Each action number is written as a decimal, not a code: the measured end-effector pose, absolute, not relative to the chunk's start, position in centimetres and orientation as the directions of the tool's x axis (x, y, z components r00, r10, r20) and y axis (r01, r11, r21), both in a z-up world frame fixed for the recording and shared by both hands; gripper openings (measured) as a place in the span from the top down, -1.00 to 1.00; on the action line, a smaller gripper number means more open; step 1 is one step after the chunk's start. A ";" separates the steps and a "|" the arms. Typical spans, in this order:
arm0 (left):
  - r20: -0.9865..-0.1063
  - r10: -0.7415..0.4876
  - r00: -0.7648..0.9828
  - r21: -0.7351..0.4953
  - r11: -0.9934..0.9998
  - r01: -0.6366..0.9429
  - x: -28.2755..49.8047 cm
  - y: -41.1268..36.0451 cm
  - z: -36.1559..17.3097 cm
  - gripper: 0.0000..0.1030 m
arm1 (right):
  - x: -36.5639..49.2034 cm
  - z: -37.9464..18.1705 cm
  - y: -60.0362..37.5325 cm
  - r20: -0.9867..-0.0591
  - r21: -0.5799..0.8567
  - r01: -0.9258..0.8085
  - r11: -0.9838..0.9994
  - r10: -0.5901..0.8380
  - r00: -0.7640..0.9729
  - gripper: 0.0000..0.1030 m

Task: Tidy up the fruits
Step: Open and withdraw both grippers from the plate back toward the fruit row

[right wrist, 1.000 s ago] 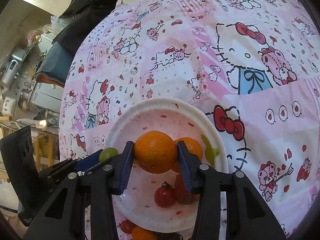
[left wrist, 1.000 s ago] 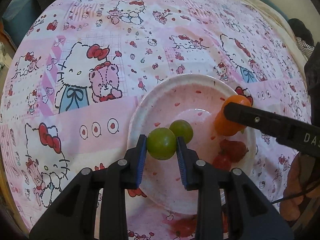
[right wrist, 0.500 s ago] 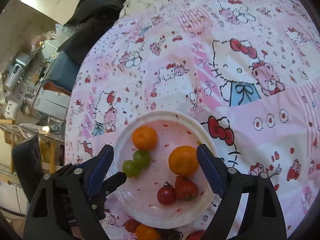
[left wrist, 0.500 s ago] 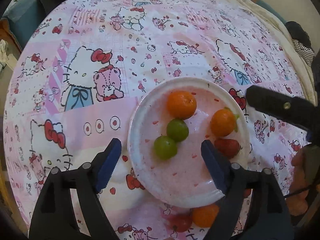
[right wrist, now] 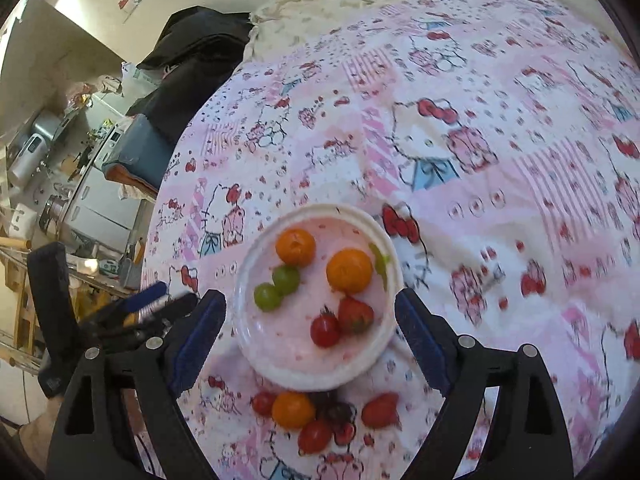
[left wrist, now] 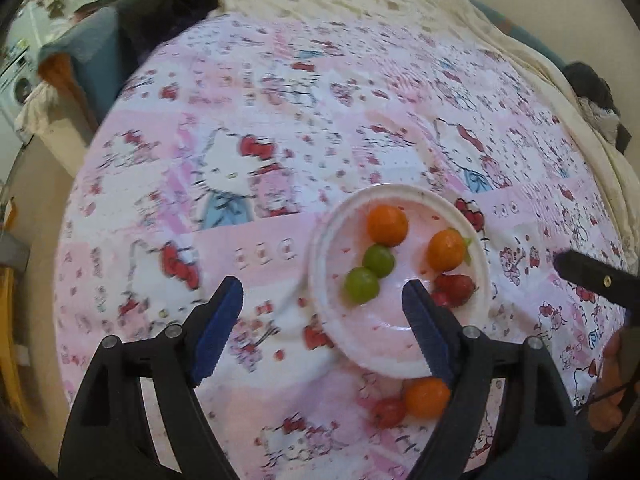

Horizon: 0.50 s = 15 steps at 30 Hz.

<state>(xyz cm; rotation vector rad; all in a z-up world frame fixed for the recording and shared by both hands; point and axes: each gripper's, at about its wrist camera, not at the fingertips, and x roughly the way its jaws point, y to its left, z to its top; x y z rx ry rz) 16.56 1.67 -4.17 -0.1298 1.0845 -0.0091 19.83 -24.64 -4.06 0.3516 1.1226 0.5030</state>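
Note:
A white plate point(left wrist: 328, 240) point(right wrist: 248, 344) sits on a pink cartoon-print cloth. It holds two oranges point(left wrist: 387, 220) point(right wrist: 349, 271), two green fruits point(left wrist: 361, 285) point(right wrist: 267, 297), a strawberry point(right wrist: 355, 315) and a cherry tomato point(right wrist: 325, 331). My left gripper point(left wrist: 322, 320) is open and empty, above the plate's near left side. My right gripper point(right wrist: 310, 338) is open and empty, its fingers straddling the plate from above. Loose fruit lies on the cloth just in front of the plate: an orange point(right wrist: 293, 410), tomatoes point(right wrist: 314, 436) and a strawberry point(right wrist: 380, 410).
The cloth covers a round table point(left wrist: 280, 80). Dark clothing and a blue cushion point(right wrist: 192, 64) lie at its far edge. Kitchen appliances and shelves point(right wrist: 60, 184) stand beyond the left edge. The left gripper shows in the right wrist view point(right wrist: 148, 300).
Both grippers opened, leaving the green fruit and the orange on the plate, then pulled back and up away from it. The left view has shifted left.

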 end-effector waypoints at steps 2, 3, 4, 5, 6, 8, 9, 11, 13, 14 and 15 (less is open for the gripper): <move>-0.884 -0.077 0.461 -0.131 0.988 -0.085 15.7 2.6 -4.1 -0.54 | 18.8 -4.0 -25.3 -0.768 0.508 -0.187 0.841 0.541 0.345 -0.73; -0.885 -0.079 0.458 -0.139 0.985 -0.099 15.2 3.0 -4.1 -0.54 | 18.3 -4.0 -25.7 -0.766 0.513 -0.177 0.840 0.542 0.346 -0.73; -0.887 -0.079 0.455 -0.144 0.983 -0.110 14.7 3.4 -4.1 -0.54 | 17.9 -4.0 -26.0 -0.764 0.519 -0.168 0.838 0.543 0.347 -0.73; -0.888 -0.075 0.453 -0.142 0.983 -0.117 14.3 3.6 -4.2 -0.54 | 17.3 -4.0 -26.4 -0.766 0.523 -0.157 0.838 0.542 0.346 -0.73; -0.890 -0.070 0.452 -0.139 0.983 -0.122 13.8 3.7 -4.2 -0.54 | 16.8 -4.1 -26.7 -0.767 0.525 -0.147 0.838 0.541 0.346 -0.73; -0.892 -0.069 0.447 -0.142 0.981 -0.132 12.9 3.9 -4.3 -0.54 | 15.9 -4.2 -27.2 -0.770 0.530 -0.127 0.839 0.538 0.342 -0.73; -0.895 -0.072 0.440 -0.145 0.980 -0.134 12.5 3.9 -4.4 -0.54 | 15.5 -4.3 -27.4 -0.773 0.531 -0.119 0.839 0.537 0.339 -0.73; -0.906 -0.087 0.414 -0.153 0.980 -0.129 11.8 3.7 -4.8 -0.54 | 14.5 -4.6 -27.9 -0.779 0.532 -0.097 0.841 0.531 0.334 -0.73; -0.913 -0.103 0.395 -0.156 0.982 -0.104 11.0 3.2 -5.3 -0.54 | 13.4 -5.1 -28.3 -0.791 0.527 -0.071 0.847 0.519 0.324 -0.73; -0.915 -0.103 0.390 -0.148 0.985 -0.088 10.7 2.8 -5.5 -0.54 | 13.0 -5.4 -28.4 -0.802 0.516 -0.061 0.855 0.506 0.318 -0.73; -0.920 -0.100 0.380 -0.133 0.989 -0.060 10.4 2.2 -5.8 -0.54 | 12.6 -5.7 -28.5 -0.812 0.503 -0.054 0.863 0.493 0.313 -0.73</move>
